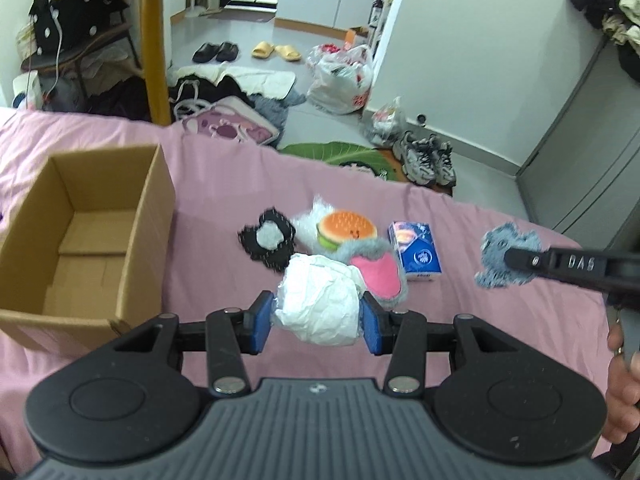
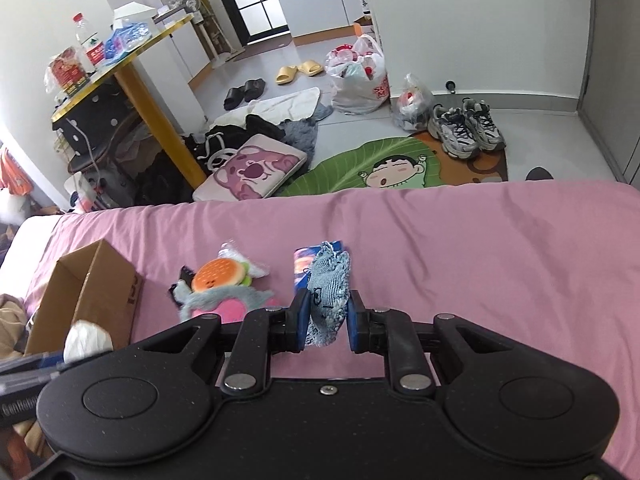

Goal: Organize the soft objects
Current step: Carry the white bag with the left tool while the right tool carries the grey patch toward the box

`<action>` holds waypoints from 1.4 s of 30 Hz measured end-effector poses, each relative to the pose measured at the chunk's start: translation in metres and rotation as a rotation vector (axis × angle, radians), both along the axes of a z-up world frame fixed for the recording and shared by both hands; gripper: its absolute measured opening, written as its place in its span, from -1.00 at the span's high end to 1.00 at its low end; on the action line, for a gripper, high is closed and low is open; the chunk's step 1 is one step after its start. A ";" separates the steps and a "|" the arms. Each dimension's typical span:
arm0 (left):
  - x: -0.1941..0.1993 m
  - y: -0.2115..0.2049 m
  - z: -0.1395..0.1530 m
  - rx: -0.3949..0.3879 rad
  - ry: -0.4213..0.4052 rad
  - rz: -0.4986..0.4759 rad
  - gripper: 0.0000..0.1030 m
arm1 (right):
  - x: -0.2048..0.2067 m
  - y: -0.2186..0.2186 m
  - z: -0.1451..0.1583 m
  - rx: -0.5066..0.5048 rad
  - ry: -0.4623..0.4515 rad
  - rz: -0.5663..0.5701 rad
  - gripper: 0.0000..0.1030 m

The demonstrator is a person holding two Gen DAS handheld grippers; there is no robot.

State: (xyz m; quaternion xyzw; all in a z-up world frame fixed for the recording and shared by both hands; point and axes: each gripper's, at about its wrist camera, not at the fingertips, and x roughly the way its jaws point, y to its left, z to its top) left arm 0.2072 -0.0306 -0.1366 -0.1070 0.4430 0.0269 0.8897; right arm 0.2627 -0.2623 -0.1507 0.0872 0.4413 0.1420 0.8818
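Over the pink bed (image 1: pixel 480 240), left claw (image 1: pixel 317 318) grips white wad (image 1: pixel 320 304), right claw (image 2: pixel 328 322) blue cloth (image 2: pixel 330 280); swing each well above the box (image 1: pixel 132 216) rim before releasing.

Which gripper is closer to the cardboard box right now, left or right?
Left. The left gripper, shut on a white crumpled bundle, sits just beside the cardboard box. The right gripper, holding a blue-grey cloth, is farther off, beyond the toy pile.

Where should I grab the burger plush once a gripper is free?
Grip the burger plush across its round bun, coming from above. It lies tilted, crowded by the fuzzy slipper in front and the black item beside it, so side approaches look blocked.
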 end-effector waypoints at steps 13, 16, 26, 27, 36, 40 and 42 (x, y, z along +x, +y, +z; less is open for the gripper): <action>0.007 0.044 0.013 -0.007 -0.045 -0.005 0.13 | -0.013 0.023 0.016 0.040 -0.069 -0.031 0.63; 0.009 0.056 0.015 -0.004 -0.056 0.006 0.13 | -0.013 0.028 0.019 0.054 -0.085 -0.036 0.63; 0.020 0.103 0.021 -0.012 -0.087 0.086 0.13 | -0.008 0.068 0.023 0.101 -0.114 -0.022 0.63; 0.020 0.108 0.021 -0.012 -0.090 0.098 0.13 | -0.007 0.073 0.024 0.106 -0.117 -0.017 0.63; 0.019 0.146 0.010 -0.028 -0.103 0.198 0.13 | -0.001 0.117 0.022 0.128 -0.132 0.015 0.63; 0.019 0.161 0.007 -0.021 -0.108 0.234 0.13 | 0.004 0.131 0.019 0.138 -0.122 0.034 0.63; 0.019 0.167 0.005 -0.022 -0.112 0.247 0.12 | 0.006 0.137 0.018 0.144 -0.119 0.040 0.63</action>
